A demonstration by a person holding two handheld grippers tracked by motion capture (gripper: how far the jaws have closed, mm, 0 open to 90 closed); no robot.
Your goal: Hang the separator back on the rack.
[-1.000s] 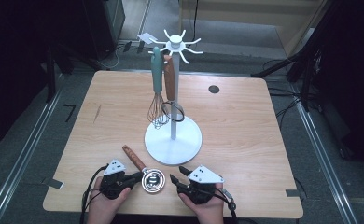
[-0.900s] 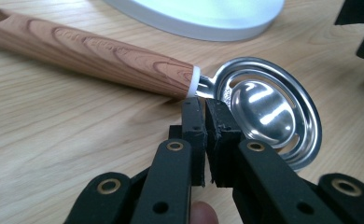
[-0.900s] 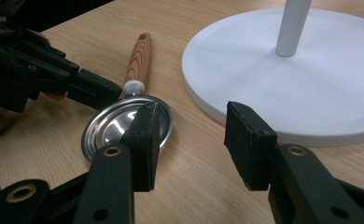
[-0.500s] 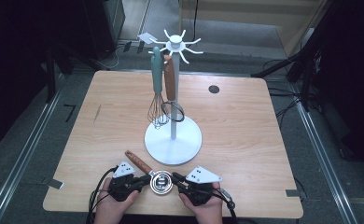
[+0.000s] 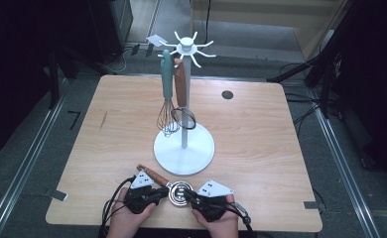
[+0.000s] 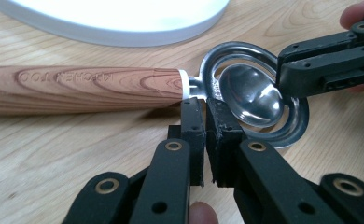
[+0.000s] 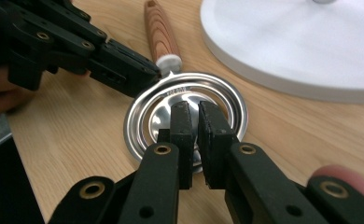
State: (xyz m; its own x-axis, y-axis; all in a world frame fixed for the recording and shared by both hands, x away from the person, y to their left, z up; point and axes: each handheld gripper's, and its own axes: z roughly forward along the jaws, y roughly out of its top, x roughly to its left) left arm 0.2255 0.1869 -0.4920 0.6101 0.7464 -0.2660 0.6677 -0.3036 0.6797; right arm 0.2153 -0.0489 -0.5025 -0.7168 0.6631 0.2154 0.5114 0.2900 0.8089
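High view: wood-handled steel egg separator (image 5: 169,184) lies at the table's (image 5: 261,144) six o'clock edge — left gripper (image 5: 158,194) pinched shut at its neck, right gripper (image 5: 192,197) just closing, clamping its rim.

Black claw (image 6: 203,116) arms with brass-ringed screw holes

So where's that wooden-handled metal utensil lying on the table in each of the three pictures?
High view: the utensil lies near the table's front edge, between the left gripper and the right gripper.
Left gripper view: handle across the left, round metal head right of centre.
Right gripper view: head at centre, handle running to the top.
Shared landmark: the rack's white round base, just beyond the utensil in every view.
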